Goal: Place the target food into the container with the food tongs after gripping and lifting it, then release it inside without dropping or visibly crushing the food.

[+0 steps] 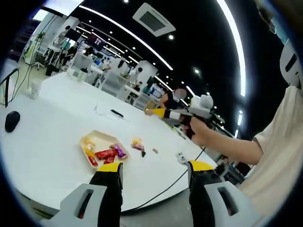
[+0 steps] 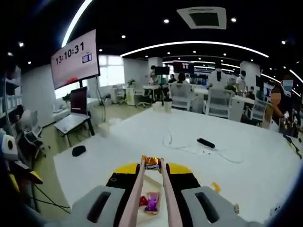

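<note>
A cream tray [image 1: 97, 138] on the white table holds several wrapped snacks, red, purple and yellow. A loose yellow-pink snack [image 1: 137, 144] lies just right of the tray. My left gripper [image 1: 155, 166] hangs open near the table's edge with nothing between its jaws. A hand holds my right gripper [image 1: 163, 113] in the air above the table, beyond the tray. In the right gripper view, my right gripper [image 2: 152, 168] is shut on pinkish metal food tongs [image 2: 137, 189]. The tong tips pinch an orange-brown wrapped snack [image 2: 151, 162]. The tray's red and purple snacks [image 2: 150, 202] show below, between the tong arms.
A black mouse [image 1: 12, 120] sits at the table's left edge, and a black bar-shaped object [image 2: 206, 142] with a thin cable lies farther back. A small white object [image 1: 181, 157] rests near the right edge. A cable hangs over the table's edge. Desks, chairs and people stand beyond.
</note>
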Available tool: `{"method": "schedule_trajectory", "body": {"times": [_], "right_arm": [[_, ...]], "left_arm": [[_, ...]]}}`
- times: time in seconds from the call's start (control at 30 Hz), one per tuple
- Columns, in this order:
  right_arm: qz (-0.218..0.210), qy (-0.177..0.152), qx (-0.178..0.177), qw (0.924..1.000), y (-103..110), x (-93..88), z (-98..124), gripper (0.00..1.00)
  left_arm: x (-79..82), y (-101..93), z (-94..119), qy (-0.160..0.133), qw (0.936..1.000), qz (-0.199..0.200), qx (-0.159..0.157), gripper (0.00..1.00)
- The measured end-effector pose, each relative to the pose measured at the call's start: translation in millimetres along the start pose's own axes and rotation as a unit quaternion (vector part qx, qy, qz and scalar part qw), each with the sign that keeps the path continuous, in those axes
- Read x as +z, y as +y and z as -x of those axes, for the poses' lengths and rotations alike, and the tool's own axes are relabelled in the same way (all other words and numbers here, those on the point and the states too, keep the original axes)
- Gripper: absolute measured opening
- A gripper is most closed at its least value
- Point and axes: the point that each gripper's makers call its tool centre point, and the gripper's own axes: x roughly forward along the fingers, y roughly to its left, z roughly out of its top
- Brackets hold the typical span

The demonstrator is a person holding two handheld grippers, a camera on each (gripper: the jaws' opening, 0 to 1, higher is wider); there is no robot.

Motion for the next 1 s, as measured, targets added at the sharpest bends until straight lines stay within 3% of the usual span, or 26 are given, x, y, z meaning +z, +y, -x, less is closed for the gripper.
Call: {"method": "schedule_trajectory", "body": {"times": [1.0], "right_arm": [[0.026, 0.002, 0.044, 0.9987, 34, 8.3, -18, 0.21]], "left_arm": [[0.2, 6.7, 5, -0.010, 0.9999, 0.008, 0.012, 0.54]]}}
